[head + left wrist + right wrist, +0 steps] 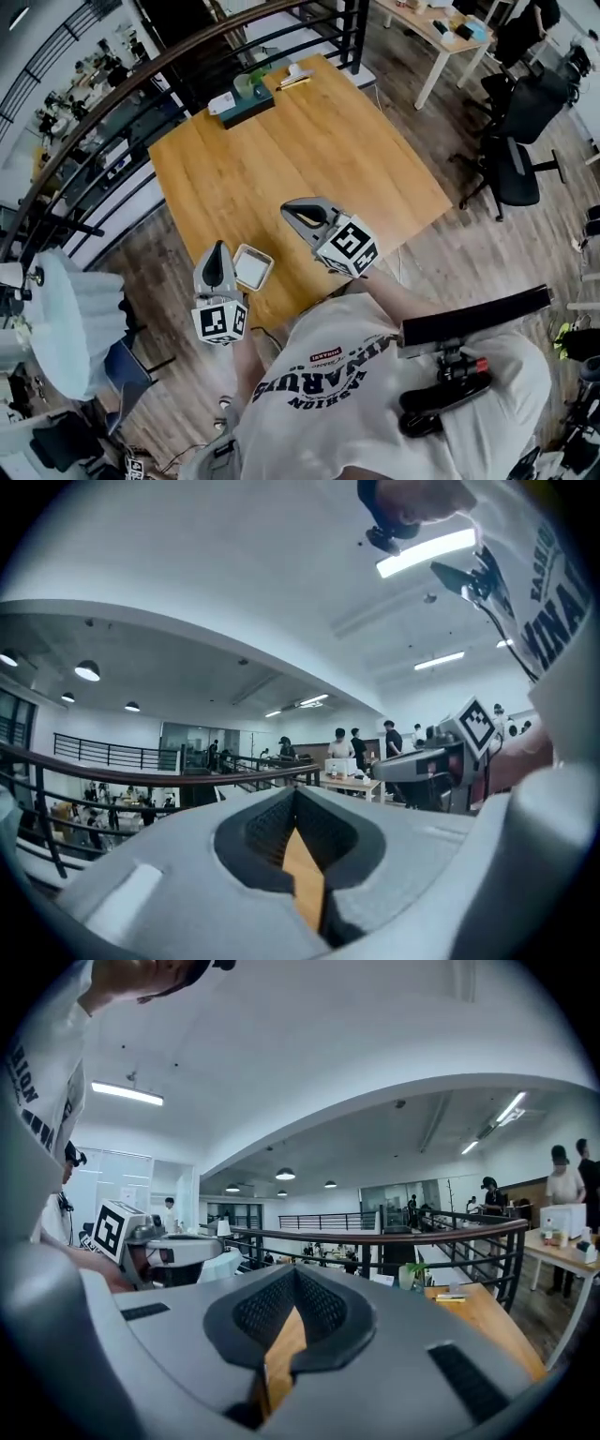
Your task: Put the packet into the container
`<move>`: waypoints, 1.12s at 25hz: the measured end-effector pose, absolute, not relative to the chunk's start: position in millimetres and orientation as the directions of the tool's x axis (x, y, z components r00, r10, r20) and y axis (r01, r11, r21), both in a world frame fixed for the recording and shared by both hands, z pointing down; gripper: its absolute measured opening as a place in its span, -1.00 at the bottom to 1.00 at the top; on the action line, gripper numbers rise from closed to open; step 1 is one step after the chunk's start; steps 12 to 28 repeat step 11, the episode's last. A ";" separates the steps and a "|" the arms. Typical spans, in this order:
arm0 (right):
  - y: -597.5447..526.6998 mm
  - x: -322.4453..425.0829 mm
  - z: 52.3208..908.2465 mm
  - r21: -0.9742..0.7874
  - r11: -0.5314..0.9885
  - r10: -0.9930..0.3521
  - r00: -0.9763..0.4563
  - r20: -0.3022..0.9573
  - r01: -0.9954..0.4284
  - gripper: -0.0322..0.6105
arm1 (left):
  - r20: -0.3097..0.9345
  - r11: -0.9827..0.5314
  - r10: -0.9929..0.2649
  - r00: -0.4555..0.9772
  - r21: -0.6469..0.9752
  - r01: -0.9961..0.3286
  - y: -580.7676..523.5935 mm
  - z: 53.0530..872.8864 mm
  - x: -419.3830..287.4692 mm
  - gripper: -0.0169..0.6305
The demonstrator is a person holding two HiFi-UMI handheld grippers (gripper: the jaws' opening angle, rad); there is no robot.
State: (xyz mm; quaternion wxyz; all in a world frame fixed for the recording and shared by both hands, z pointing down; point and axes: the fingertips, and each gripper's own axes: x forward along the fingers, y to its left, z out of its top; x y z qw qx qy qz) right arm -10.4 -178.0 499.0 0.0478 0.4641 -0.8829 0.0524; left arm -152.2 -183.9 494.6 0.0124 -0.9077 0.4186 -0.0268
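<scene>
Both my claws are shut and hold nothing. The jaws of the left claw (218, 247) meet, with only a sliver of table (309, 141) showing through the slot behind them, and the right claw (289, 212) looks the same. I hold both up off the table, pointing out level at the room, so neither claw's own view shows the work.

The container (252, 268) sits by the near edge of the table, just beside my left claw. Its inside reads as plain white from above. I cannot pick out the packet anywhere. It may lie flat in the container, or it may be among the small things on the dark tray (246, 105) at the far end, which are too small to tell apart. So this fits either a packet already in or one not yet fetched.

The risks I see:
- The container is light-looking and close to the edge. A careless swing of my left claw could push it off the table.
- With the claws aimed at the room, I have only the head view to judge where they are. I could misjudge the height when I bring one down.
- A shut claw brought down on anything would shove it rather than take it
</scene>
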 end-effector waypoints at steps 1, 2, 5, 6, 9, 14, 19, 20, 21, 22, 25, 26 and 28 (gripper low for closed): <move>-177.3 -7.6 496.4 -0.045 0.559 -0.818 -0.560 0.133 -0.828 -0.88 | 0.029 -0.660 -0.751 0.660 -0.050 -0.749 -180.9 488.7 -146.3 -0.93; -177.0 -6.2 493.6 -0.041 0.558 -0.819 -0.558 0.132 -0.829 -0.88 | 0.024 -0.667 -0.744 0.667 -0.049 -0.743 -178.2 484.7 -142.5 -0.93; -176.8 -5.9 487.4 -0.025 0.566 -0.816 -0.564 0.127 -0.824 -0.88 | 0.025 -0.670 -0.742 0.670 -0.027 -0.742 -171.6 481.9 -137.9 -0.93; -176.1 -5.5 486.5 -0.024 0.568 -0.814 -0.566 0.127 -0.822 -0.88 | 0.028 -0.670 -0.743 0.669 -0.021 -0.742 -169.3 482.5 -136.5 -0.93; -166.9 -2.2 485.8 -0.027 0.566 -0.815 -0.564 0.131 -0.824 -0.88 | 0.033 -0.683 -0.730 0.683 -0.016 -0.730 -159.2 484.3 -129.1 -0.93; -157.9 0.0 486.1 -0.026 0.560 -0.819 -0.558 0.132 -0.828 -0.88 | 0.036 -0.698 -0.716 0.697 -0.019 -0.716 -151.3 484.8 -123.7 -0.93; -157.9 0.0 486.1 -0.026 0.560 -0.819 -0.558 0.132 -0.828 -0.88 | 0.036 -0.698 -0.716 0.697 -0.019 -0.716 -151.3 484.8 -123.7 -0.93; -157.9 0.0 486.1 -0.026 0.560 -0.819 -0.558 0.132 -0.828 -0.88 | 0.036 -0.698 -0.716 0.697 -0.019 -0.716 -151.3 484.8 -123.7 -0.93; -157.9 0.0 486.1 -0.026 0.560 -0.819 -0.558 0.132 -0.828 -0.88 | 0.036 -0.698 -0.716 0.697 -0.019 -0.716 -151.3 484.8 -123.7 -0.93; -157.9 0.0 486.1 -0.026 0.560 -0.819 -0.558 0.132 -0.828 -0.88 | 0.036 -0.698 -0.716 0.697 -0.019 -0.716 -151.3 484.8 -123.7 -0.93; -157.9 0.0 486.1 -0.026 0.560 -0.819 -0.558 0.132 -0.828 -0.88 | 0.036 -0.698 -0.716 0.697 -0.019 -0.716 -151.3 484.8 -123.7 -0.93; -157.9 0.0 486.1 -0.026 0.560 -0.819 -0.558 0.132 -0.828 -0.88 | 0.036 -0.698 -0.716 0.697 -0.019 -0.716 -151.3 484.8 -123.7 -0.93; -157.9 0.0 486.1 -0.026 0.560 -0.819 -0.558 0.132 -0.828 -0.88 | 0.036 -0.698 -0.716 0.697 -0.019 -0.716 -151.3 484.8 -123.7 -0.93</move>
